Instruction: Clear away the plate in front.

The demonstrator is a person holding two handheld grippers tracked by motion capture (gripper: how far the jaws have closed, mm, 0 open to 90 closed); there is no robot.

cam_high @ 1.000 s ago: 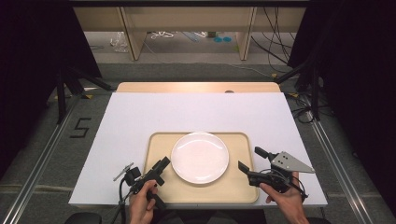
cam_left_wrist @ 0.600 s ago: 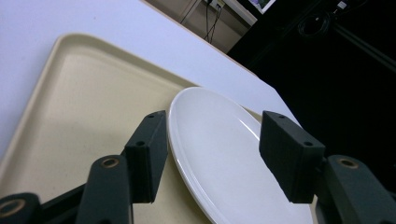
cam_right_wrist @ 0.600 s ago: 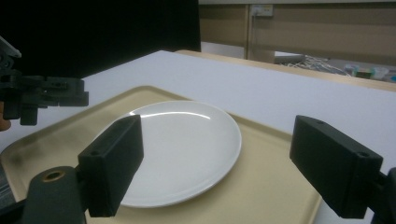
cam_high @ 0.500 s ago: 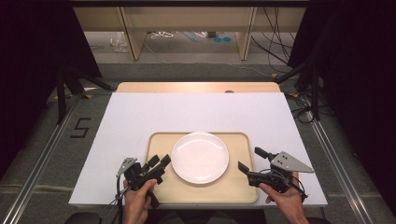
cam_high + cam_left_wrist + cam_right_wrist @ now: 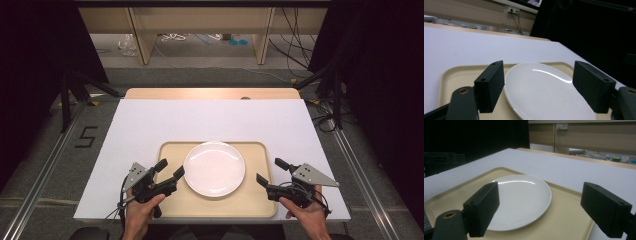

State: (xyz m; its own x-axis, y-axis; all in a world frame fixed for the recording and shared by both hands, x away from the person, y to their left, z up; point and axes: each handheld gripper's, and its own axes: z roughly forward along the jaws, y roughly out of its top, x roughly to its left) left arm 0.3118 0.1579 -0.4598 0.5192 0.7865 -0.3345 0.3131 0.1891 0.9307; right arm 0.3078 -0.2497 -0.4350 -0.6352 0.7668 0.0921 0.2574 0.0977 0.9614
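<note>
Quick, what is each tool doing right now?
Left tool: open, jaws just been opening, holding nothing, near the plate.
Right tool: open, holding nothing.

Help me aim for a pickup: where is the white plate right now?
In the high view the white plate lies centred on the beige tray, near the table's front edge.

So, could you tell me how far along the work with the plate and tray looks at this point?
Done: the white plate lies flat in the beige tray. In hand: nothing is gripped; the left gripper, whose jaws have just been opening, and the right gripper both stand open, flanking the tray. Left: any grasp or lift is probably yet to come.
</note>
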